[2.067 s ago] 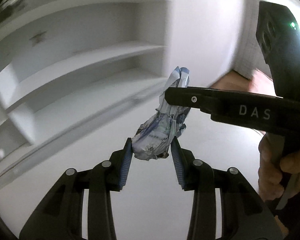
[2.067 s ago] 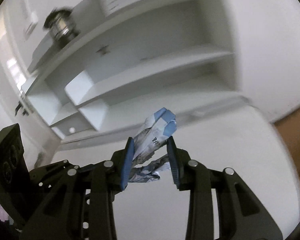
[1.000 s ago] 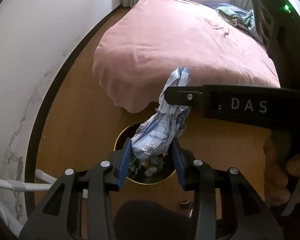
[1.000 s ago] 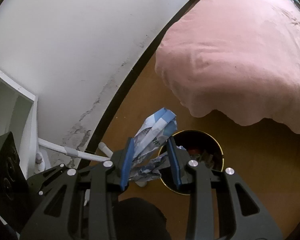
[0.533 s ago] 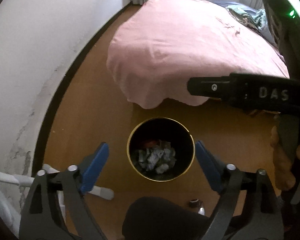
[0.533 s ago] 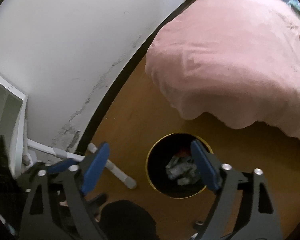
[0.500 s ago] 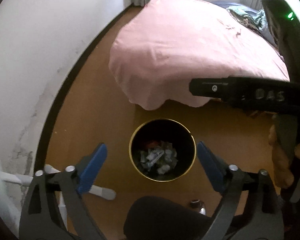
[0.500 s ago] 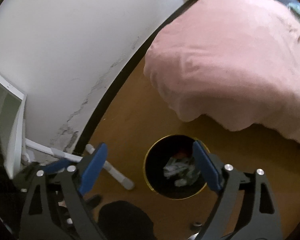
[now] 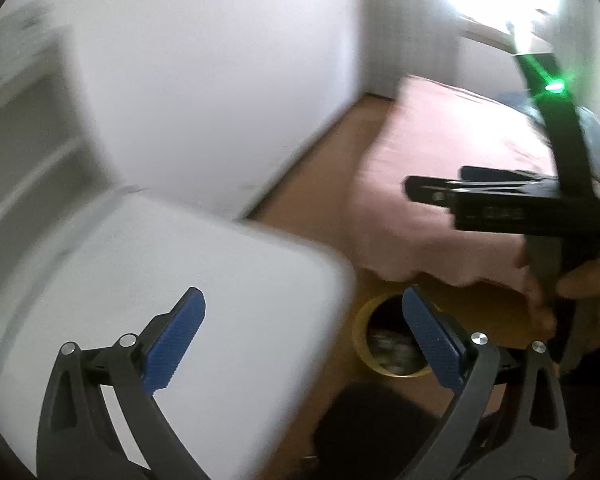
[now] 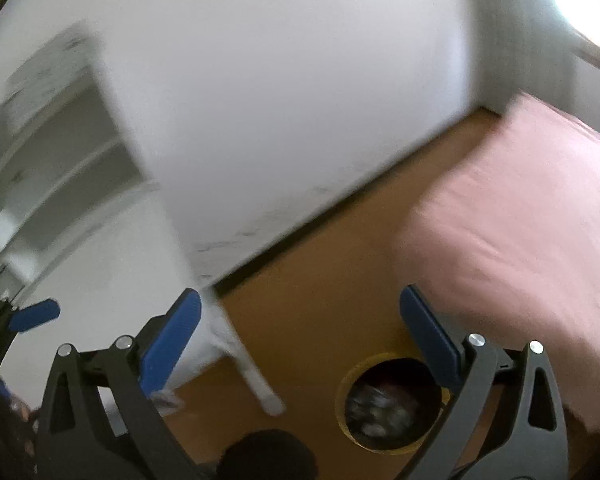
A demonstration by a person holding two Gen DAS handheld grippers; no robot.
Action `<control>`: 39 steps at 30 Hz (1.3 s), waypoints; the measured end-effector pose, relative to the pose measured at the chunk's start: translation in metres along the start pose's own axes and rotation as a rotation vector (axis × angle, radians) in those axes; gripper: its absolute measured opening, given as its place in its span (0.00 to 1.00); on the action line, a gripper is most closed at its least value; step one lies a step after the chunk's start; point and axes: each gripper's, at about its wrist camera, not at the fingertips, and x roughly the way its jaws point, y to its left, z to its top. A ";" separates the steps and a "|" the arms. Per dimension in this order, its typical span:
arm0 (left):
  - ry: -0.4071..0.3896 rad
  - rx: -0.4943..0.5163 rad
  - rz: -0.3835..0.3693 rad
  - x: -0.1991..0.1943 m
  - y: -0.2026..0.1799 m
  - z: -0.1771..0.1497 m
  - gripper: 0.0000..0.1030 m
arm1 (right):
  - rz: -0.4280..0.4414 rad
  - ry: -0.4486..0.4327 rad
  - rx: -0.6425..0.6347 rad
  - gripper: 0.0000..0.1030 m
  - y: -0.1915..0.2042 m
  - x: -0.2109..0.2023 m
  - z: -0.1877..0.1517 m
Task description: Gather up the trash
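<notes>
Trash (image 10: pixel 380 410) lies crumpled in the gold-rimmed bin (image 10: pixel 342 390) on the wooden floor, below and just right of centre of our right gripper (image 10: pixel 300 338). We hold both grippers spread wide and empty. Our left gripper (image 9: pixel 302 338) hangs partly over the white desk (image 9: pixel 188 288), the bin (image 9: pixel 360 330) to its right. We judge the right hand nearer the bin.

No legible text, lettering on the right tongs (image 9: pixel 432 194) body blurred beyond reading
</notes>
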 end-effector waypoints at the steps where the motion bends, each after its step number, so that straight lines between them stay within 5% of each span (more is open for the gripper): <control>1: -0.004 -0.043 0.077 -0.014 0.027 -0.010 0.93 | 0.034 -0.003 -0.043 0.93 0.025 0.004 0.005; 7: 0.036 -0.282 0.356 -0.074 0.136 -0.073 0.93 | 0.241 0.015 -0.261 0.93 0.161 0.023 0.008; 15: 0.055 -0.588 0.602 -0.160 0.225 -0.175 0.93 | 0.386 0.070 -0.441 0.93 0.273 0.035 -0.026; 25: 0.038 -0.673 0.698 -0.211 0.244 -0.214 0.93 | 0.421 0.082 -0.541 0.93 0.336 0.037 -0.050; 35: 0.021 -0.673 0.727 -0.219 0.238 -0.217 0.93 | 0.422 0.055 -0.576 0.93 0.344 0.021 -0.059; 39: 0.006 -0.701 0.680 -0.216 0.236 -0.214 0.93 | 0.435 0.048 -0.571 0.93 0.341 0.014 -0.058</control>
